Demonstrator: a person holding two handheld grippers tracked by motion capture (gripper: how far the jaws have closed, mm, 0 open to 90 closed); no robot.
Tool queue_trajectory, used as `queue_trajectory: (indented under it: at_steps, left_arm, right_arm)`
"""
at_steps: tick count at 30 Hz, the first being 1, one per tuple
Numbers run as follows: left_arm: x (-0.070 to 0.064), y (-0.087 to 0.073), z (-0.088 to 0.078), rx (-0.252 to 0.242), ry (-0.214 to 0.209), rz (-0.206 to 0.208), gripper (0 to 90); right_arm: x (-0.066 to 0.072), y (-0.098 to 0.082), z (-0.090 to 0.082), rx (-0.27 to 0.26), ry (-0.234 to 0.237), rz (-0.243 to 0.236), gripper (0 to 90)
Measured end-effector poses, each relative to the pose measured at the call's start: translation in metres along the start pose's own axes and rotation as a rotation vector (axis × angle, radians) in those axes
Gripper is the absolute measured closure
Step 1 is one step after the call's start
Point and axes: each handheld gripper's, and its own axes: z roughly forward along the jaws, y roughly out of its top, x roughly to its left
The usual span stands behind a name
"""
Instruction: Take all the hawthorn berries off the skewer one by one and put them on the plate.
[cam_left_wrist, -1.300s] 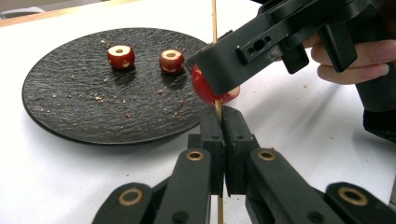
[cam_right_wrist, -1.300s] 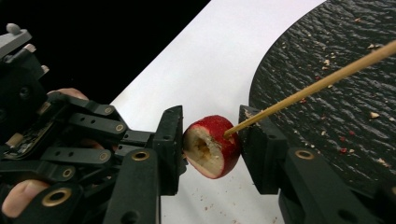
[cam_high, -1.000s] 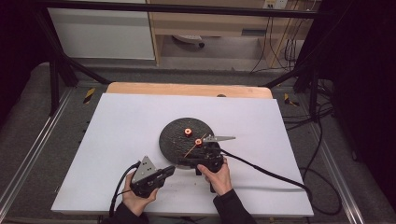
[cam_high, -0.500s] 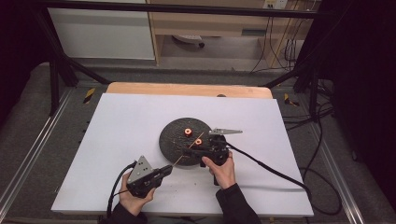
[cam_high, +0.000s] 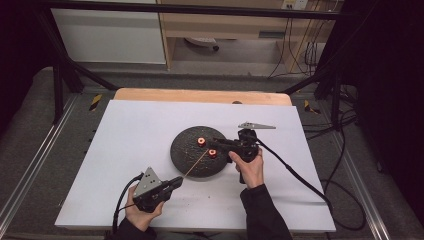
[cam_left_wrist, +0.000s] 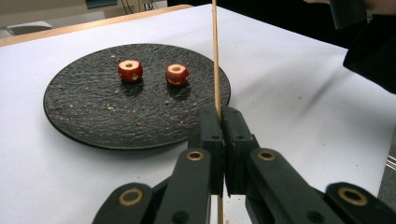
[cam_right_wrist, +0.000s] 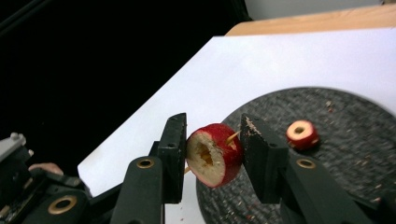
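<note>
A black round plate (cam_high: 186, 161) lies mid-table. My right gripper (cam_right_wrist: 212, 140) is shut on a red cored fruit piece (cam_right_wrist: 215, 156), and a wooden tip pokes out of the piece on each side. From above, that gripper (cam_high: 215, 149) points left over the plate with the piece (cam_high: 212, 152) at the end of the skewer (cam_high: 195, 163). My left gripper (cam_left_wrist: 220, 114) is shut on the thin wooden skewer (cam_left_wrist: 215, 56), which rises steeply. It sits near the plate's front edge (cam_high: 178, 182). Two more red pieces (cam_left_wrist: 130, 70) (cam_left_wrist: 177, 74) rest on the plate (cam_left_wrist: 93, 112).
White sheet (cam_high: 125, 150) covers the table, with crumbs beside the plate. A wooden strip (cam_high: 200, 95) runs along the far edge. Black cables (cam_high: 300, 175) trail from the right gripper across the sheet. Metal frame rails stand at both sides.
My right hand has moved right and away from the person and risen, so its gripper now points left across the plate with the fruit piece still in it. The left gripper stayed put.
</note>
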Motion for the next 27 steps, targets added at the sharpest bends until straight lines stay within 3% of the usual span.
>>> queue_trajectory:
  at_steps: [14,27]
  left_arm:
    - [0.006,-0.001,-0.006,-0.011,0.015,-0.014,88.1]
    - [0.010,0.000,-0.007,-0.014,0.022,-0.030,88.1]
  right_arm:
    - [-0.021,0.024,-0.013,-0.057,-0.104,-0.009,63.3]
    - [-0.047,-0.005,0.028,0.057,-0.181,-0.013,63.2]
